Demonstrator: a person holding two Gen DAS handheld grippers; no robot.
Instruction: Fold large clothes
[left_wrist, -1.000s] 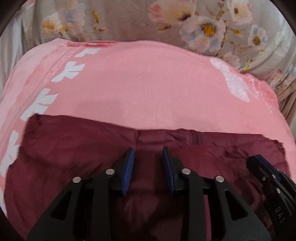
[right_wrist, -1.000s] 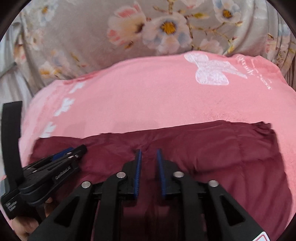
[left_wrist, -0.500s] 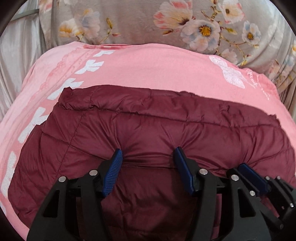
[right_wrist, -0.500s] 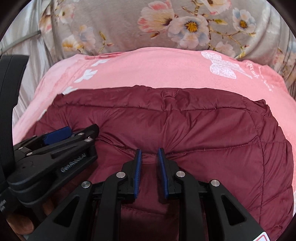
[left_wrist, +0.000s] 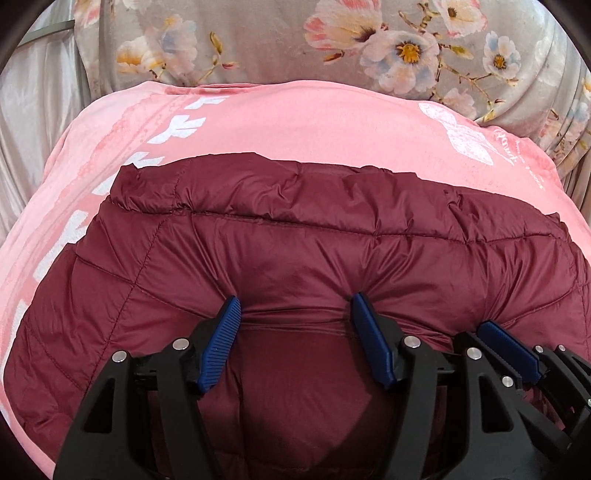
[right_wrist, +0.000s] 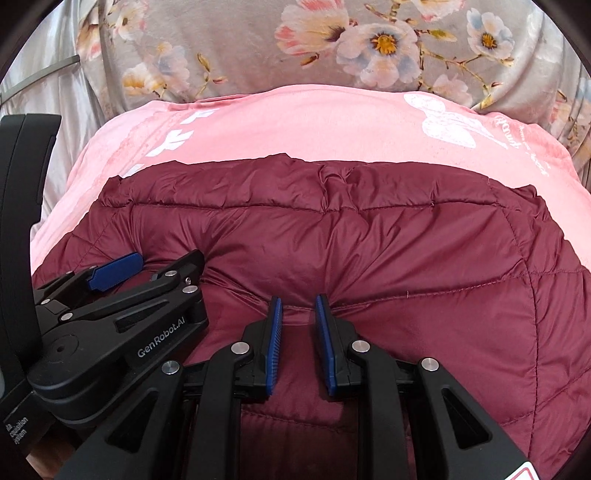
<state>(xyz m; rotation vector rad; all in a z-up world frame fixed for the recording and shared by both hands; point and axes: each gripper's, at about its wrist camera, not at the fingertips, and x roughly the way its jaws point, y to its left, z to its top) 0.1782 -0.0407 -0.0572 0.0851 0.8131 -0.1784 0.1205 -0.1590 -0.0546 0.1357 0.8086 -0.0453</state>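
Currently at end of a fold: maroon puffer jacket (left_wrist: 295, 251) lies doubled over on the pink blanket (left_wrist: 295, 122), folded edge at 6 o'clock under both tongs. Left tongs (left_wrist: 295, 314) are opening, fabric between the pads but no longer pinched. Right tongs (right_wrist: 298, 314) remain clenched on the jacket edge. Next, I reckon: release right, back both out without dragging the fold.

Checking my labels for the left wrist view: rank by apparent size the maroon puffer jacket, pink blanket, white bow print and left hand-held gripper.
1. maroon puffer jacket
2. pink blanket, partly covered
3. left hand-held gripper, enlarged by nearness
4. white bow print
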